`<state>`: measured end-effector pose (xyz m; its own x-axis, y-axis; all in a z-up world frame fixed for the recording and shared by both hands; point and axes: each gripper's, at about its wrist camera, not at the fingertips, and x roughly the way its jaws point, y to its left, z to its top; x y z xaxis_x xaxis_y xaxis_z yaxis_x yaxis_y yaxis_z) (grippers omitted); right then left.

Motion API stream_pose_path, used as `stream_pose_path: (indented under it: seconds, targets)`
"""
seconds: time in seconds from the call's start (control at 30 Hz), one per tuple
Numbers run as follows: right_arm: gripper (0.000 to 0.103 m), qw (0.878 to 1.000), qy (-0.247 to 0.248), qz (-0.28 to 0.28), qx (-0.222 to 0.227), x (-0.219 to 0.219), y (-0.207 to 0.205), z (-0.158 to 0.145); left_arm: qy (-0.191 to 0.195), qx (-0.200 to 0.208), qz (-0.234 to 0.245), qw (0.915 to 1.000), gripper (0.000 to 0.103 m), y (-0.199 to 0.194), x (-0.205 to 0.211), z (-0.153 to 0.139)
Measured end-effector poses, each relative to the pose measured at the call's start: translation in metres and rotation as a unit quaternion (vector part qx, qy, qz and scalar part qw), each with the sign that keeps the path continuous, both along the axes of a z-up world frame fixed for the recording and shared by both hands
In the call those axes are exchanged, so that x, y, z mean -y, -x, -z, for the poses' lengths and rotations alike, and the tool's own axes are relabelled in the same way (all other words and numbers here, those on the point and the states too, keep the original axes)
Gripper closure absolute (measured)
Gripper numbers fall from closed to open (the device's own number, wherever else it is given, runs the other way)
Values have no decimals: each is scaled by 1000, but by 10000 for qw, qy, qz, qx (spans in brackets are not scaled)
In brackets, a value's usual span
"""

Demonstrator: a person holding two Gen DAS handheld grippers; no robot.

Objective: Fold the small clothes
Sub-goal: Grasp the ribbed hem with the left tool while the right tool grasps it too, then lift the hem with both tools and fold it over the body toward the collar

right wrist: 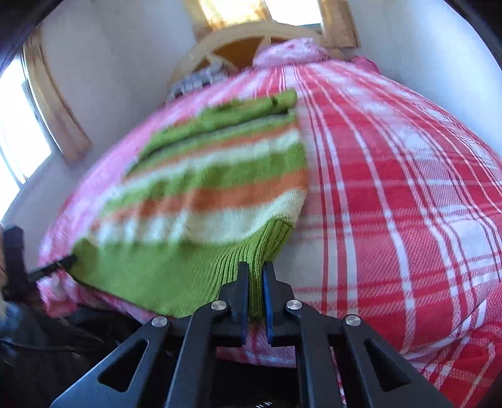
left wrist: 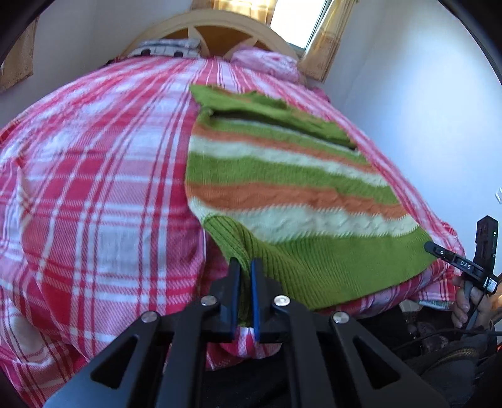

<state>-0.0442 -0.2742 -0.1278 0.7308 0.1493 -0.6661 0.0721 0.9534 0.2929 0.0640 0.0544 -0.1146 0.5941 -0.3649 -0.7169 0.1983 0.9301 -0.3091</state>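
A small knitted sweater (left wrist: 282, 188) with green, orange and cream stripes lies flat on the pink and red plaid bedspread (left wrist: 94, 188). My left gripper (left wrist: 245, 266) is shut on the near left corner of its green ribbed hem. My right gripper (right wrist: 256, 270) is shut on the near right corner of the same hem (right wrist: 188, 276). Across the sweater's far end lies a green folded part (left wrist: 266, 110). The left wrist view shows the right gripper's black finger (left wrist: 451, 257) at the hem's right end. In the right wrist view, the left gripper's finger (right wrist: 53, 266) shows at the hem's left end.
A curved wooden headboard (left wrist: 219, 28) and pillows (left wrist: 266, 61) stand at the far end of the bed. White walls run close along the bed's side (left wrist: 408, 110). Windows with curtains (right wrist: 28, 125) let in light. A person's hand (left wrist: 470, 301) holds the right gripper.
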Motion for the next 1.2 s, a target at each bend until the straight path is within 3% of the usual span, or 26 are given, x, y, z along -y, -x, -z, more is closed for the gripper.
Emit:
stream_pose_path:
  seconds: [0.13, 0.33, 0.63, 1.2]
  targets:
    - [96, 9989, -79, -14, 453, -1, 3, -18, 91, 86, -68, 9999, 96, -6, -6, -6]
    - [96, 9978, -15, 59, 664, -1, -4, -30, 156, 232, -38, 9996, 96, -20, -7, -17]
    - [96, 9922, 138, 191, 1222, 6, -48, -70, 334, 732, -127, 9967, 96, -64, -5, -49]
    - [96, 9863, 211, 233, 1617, 17, -124, -115, 538, 1100, -484, 9913, 98, -149, -17, -82]
